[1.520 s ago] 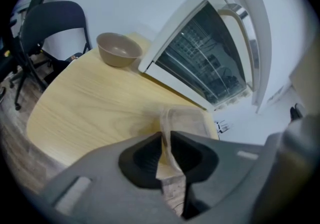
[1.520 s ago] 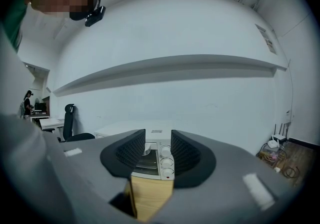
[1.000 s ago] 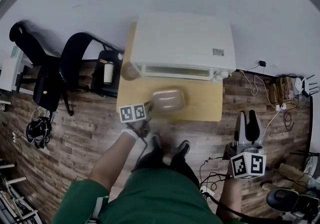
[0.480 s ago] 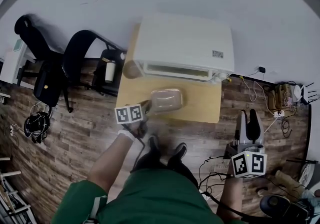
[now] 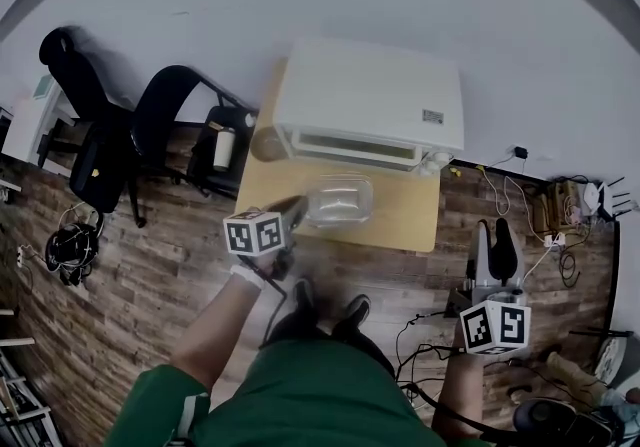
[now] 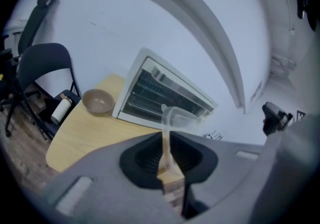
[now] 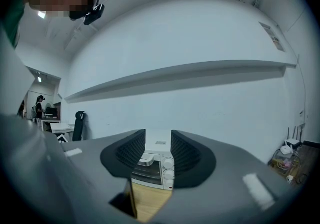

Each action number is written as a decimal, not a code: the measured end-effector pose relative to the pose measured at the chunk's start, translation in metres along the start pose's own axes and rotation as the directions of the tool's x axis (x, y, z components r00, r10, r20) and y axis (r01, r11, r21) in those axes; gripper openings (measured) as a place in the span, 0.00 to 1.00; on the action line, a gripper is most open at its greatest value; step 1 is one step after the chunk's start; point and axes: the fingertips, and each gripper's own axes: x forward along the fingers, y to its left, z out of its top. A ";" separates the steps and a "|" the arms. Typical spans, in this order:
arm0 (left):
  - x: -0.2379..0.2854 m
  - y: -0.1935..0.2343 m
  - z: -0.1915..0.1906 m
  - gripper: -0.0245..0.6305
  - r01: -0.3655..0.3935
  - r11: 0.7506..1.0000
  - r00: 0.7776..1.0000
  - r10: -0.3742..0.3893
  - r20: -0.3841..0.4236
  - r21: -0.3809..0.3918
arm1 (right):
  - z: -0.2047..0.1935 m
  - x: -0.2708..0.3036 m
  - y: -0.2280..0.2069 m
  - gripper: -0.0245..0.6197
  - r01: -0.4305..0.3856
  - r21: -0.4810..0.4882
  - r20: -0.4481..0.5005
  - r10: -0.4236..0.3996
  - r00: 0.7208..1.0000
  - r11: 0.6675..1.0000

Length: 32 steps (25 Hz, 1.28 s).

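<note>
while the left claw [image 6: 165,144] pinches one wall of a clear plastic container [image 6: 181,117], the container hangs just beyond its tips, above the desk [image 6: 95,130]. ahead of the claw stands a white toaster oven [image 6: 160,92], with a brown bowl [image 6: 97,101] further left. the right claw [image 7: 158,150] gapes wide and empty, well apart from the desk.
</note>
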 end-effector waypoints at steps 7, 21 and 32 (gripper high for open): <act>-0.026 -0.045 0.030 0.10 0.055 0.995 0.994 -0.061 0.086 0.079 | 0.015 -0.009 0.009 0.28 -0.019 -0.007 0.032 0.019 0.999 1.000; -0.078 -0.099 0.100 0.10 0.088 0.983 0.956 -0.128 0.264 0.159 | 0.047 -0.016 0.024 0.28 -0.046 -0.036 0.084 0.049 0.995 0.998; -0.120 -0.141 0.157 0.10 0.104 0.967 0.899 -0.192 0.394 0.235 | 0.069 -0.015 0.023 0.28 -0.043 -0.064 0.124 0.051 0.991 0.997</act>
